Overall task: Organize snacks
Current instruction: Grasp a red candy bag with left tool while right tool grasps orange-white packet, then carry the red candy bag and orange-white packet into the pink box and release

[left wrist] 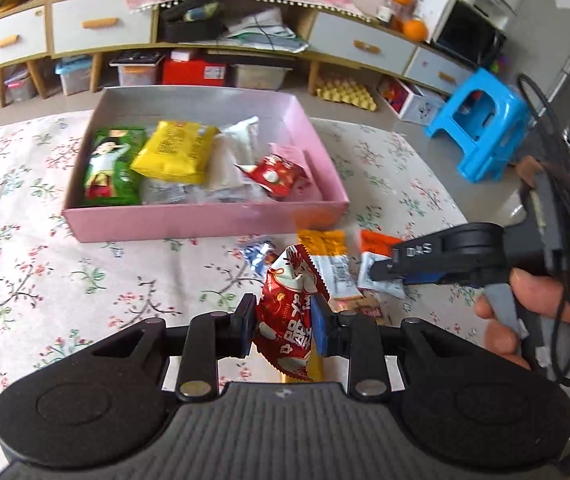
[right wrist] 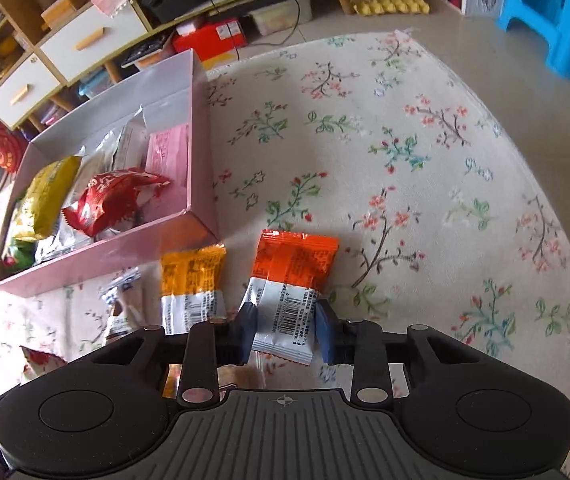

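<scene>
My left gripper [left wrist: 283, 330] is shut on a red snack packet [left wrist: 289, 320], held up above the floral cloth in front of the pink box [left wrist: 205, 220]. In the box lie a green packet [left wrist: 111, 164], a yellow packet [left wrist: 175, 150], another red packet [left wrist: 275, 174] and some pale ones. My right gripper [right wrist: 285, 330] points down at the cloth, and its pads press the white end of an orange packet [right wrist: 293, 268]. A yellow-orange packet [right wrist: 191, 276] lies just left of it, beside a small blue-and-white wrapper [right wrist: 121, 292]. The pink box [right wrist: 201, 128] stands at upper left in the right wrist view.
The floral cloth [right wrist: 405, 160] spreads wide to the right of the box. Beyond it stand a low cabinet with white drawers [left wrist: 101, 26], storage bins beneath it and a blue plastic stool [left wrist: 481, 120]. A person's hand [left wrist: 545, 312] holds the right gripper [left wrist: 381, 270], whose cable loops nearby.
</scene>
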A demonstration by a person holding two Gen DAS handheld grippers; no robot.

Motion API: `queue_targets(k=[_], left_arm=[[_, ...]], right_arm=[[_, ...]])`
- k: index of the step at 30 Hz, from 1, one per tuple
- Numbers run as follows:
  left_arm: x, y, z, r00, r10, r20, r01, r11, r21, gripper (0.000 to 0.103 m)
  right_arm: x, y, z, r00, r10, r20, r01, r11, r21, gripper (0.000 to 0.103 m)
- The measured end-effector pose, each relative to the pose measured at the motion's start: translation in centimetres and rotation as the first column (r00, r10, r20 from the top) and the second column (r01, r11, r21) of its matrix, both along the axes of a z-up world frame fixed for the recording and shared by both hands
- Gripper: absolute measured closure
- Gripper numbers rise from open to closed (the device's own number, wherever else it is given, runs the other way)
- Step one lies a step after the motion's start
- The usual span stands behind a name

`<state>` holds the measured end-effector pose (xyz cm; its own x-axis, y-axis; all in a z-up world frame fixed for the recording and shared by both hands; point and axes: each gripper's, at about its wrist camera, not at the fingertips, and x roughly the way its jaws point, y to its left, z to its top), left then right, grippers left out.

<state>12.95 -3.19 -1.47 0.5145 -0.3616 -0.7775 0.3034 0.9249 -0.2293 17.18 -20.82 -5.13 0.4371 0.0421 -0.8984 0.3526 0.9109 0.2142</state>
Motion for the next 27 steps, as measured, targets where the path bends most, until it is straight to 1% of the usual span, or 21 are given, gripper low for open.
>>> queue_targets(k=[3, 6, 10, 13, 18, 25, 27], left_arm=[[0.3, 1.0, 0.5, 1.0, 0.021, 0.005, -0.021, 1.0, -0.012, 0.077], [0.9, 2.1, 1.2, 0.998, 0.057, 0.018, -0.056, 0.998, -0.038, 0.077], [2.5, 4.7, 2.2, 0.987, 0.152, 0.045, -0.147, 0.985, -0.089, 0.077], [3.8, 6.3, 2.5, 0.974, 0.219, 0.06, -0.21, 0.97, -0.12, 0.077], [6.0, 7.7, 2.5, 0.954, 0.288, 0.08, -0.272, 0.948, -0.168, 0.077], [8.7, 7.7, 2.3, 0.939, 0.324, 0.119, -0.295, 0.932, -0.208, 0.077], [9.4, 7.6, 2.1, 0.937, 0.323, 0.135, -0.293, 0.934, -0.203, 0.077]], right_arm=[[-0.3, -0.3, 0.9, 1.0, -0.023, 0.02, 0.023, 1.0, -0.005, 0.073], [-0.8, -1.0, 2.1, 0.998, -0.043, 0.051, 0.041, 0.999, 0.025, 0.073], [-0.9, -1.8, 3.5, 0.994, -0.023, 0.108, 0.015, 0.998, 0.068, 0.073], [-0.3, -2.0, 4.3, 0.988, 0.004, 0.152, -0.016, 0.997, 0.073, 0.073], [1.2, -0.7, 5.2, 0.973, 0.089, 0.211, -0.104, 0.993, 0.061, 0.073], [4.5, 1.6, 6.1, 0.943, 0.181, 0.279, -0.191, 0.981, 0.009, 0.073], [5.4, 2.2, 5.9, 0.936, 0.202, 0.287, -0.212, 0.977, 0.004, 0.073]])
